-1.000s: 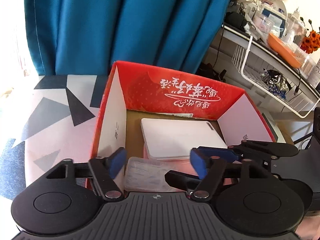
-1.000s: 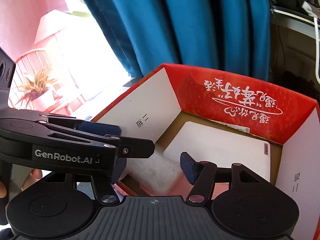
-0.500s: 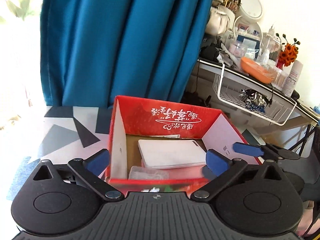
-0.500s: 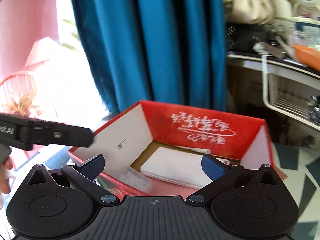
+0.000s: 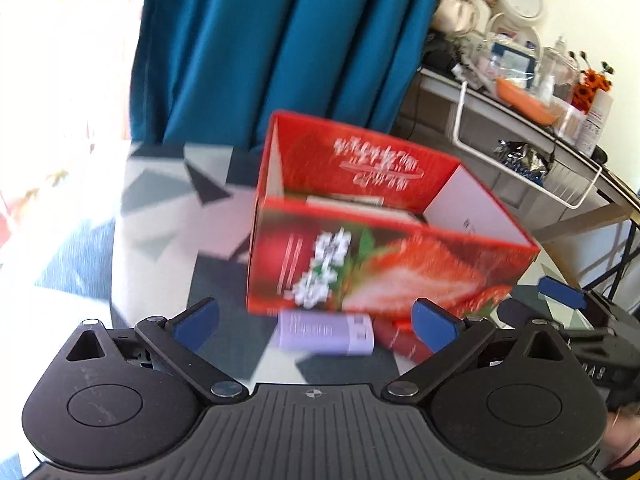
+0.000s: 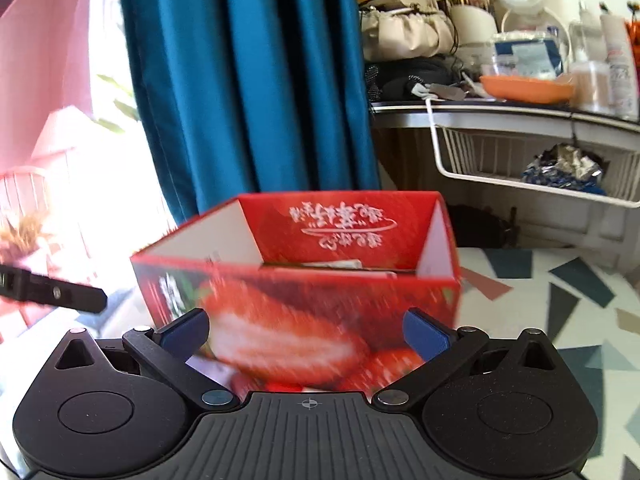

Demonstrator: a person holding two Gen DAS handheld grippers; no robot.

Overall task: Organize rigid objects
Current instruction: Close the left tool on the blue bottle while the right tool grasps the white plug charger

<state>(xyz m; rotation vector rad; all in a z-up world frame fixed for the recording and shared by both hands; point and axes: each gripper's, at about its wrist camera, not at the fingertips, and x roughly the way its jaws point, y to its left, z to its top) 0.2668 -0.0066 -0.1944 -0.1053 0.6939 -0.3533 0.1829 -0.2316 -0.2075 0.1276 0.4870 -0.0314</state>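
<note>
Lying crosswise at twelve o'clock, just ahead of the left gripper with jaws spread wide and empty: purple tube, touching red box front wall, long axis nine-to-three; right gripper likewise wide, empty, farther off.

Open red strawberry box upright, lilac case just beside.
</note>
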